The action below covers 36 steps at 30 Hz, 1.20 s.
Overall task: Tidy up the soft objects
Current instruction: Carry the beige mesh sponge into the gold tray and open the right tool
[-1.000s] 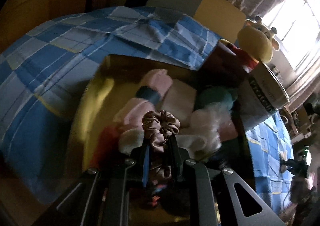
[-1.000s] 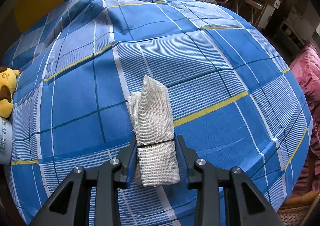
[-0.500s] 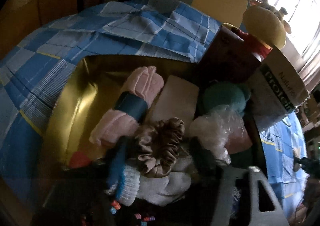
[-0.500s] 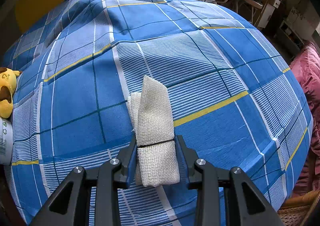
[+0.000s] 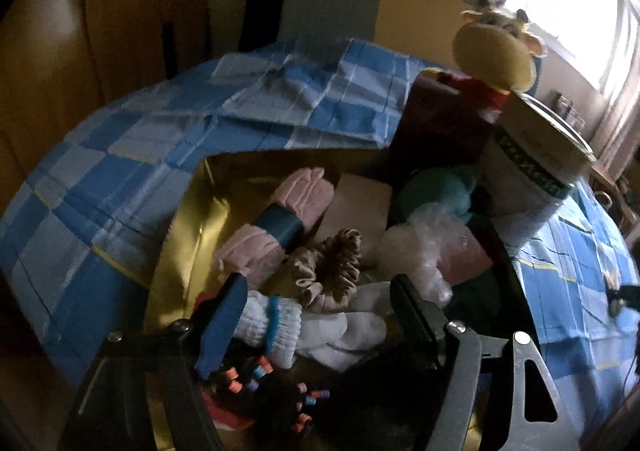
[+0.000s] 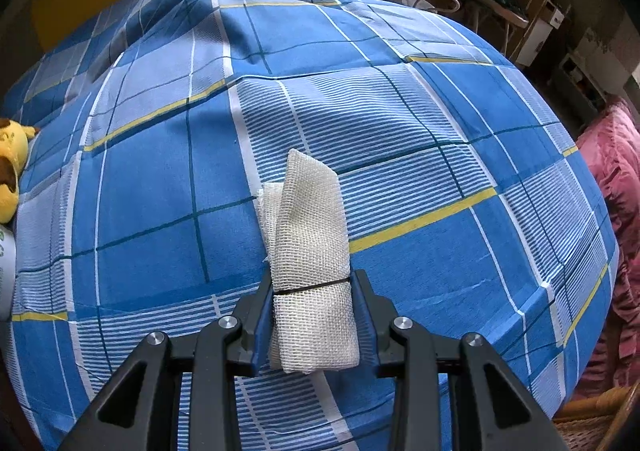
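In the left wrist view my left gripper (image 5: 316, 291) is open above a gold-lined box (image 5: 188, 227) full of soft things. A brown satin scrunchie (image 5: 328, 267) lies loose in the box between the fingers, on white socks (image 5: 320, 327), beside a pink rolled cloth with a blue band (image 5: 276, 227). In the right wrist view my right gripper (image 6: 312, 291) is shut on a folded white gauze cloth (image 6: 310, 251) bound with a thin black band, held just above the blue checked bedspread (image 6: 400, 111).
The box also holds a teal plush (image 5: 436, 191), a crinkled plastic bag (image 5: 424, 251) and small coloured hair ties (image 5: 260, 371). A white tub (image 5: 540, 179), a dark red box (image 5: 440, 127) and a yellow plush toy (image 5: 496, 55) stand at its right. A pink cushion (image 6: 612, 211) lies right of the bed.
My left gripper has opened and let go of the brown scrunchie, which now lies in the box. The right gripper has kept still with the gauze cloth.
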Tool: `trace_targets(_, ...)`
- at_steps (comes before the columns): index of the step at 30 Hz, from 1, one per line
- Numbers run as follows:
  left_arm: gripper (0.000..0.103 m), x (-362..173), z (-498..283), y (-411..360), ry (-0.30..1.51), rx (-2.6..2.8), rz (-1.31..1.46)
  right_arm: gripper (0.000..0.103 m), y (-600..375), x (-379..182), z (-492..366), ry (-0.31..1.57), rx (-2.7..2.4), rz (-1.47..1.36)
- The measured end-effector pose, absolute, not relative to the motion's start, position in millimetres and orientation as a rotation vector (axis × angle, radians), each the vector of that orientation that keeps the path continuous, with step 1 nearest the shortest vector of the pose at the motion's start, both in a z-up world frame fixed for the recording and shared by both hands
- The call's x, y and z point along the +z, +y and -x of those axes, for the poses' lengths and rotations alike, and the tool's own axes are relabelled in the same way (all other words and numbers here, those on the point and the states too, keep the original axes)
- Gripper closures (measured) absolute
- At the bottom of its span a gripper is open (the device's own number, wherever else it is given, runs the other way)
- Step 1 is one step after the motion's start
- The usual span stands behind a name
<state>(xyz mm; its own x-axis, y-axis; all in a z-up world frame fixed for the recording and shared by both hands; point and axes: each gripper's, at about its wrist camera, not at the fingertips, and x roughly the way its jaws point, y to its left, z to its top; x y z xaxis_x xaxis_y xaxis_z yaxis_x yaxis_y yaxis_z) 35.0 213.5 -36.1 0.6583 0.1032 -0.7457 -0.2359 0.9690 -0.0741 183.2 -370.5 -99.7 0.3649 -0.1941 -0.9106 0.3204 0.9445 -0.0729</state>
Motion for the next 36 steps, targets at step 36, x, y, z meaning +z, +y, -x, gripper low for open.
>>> trace_targets(36,0.029,-38.2,-4.8,224.7,0.792,0.102,0.146,0.067,-22.9,205.7,-372.4,0.661,-0.023,0.360)
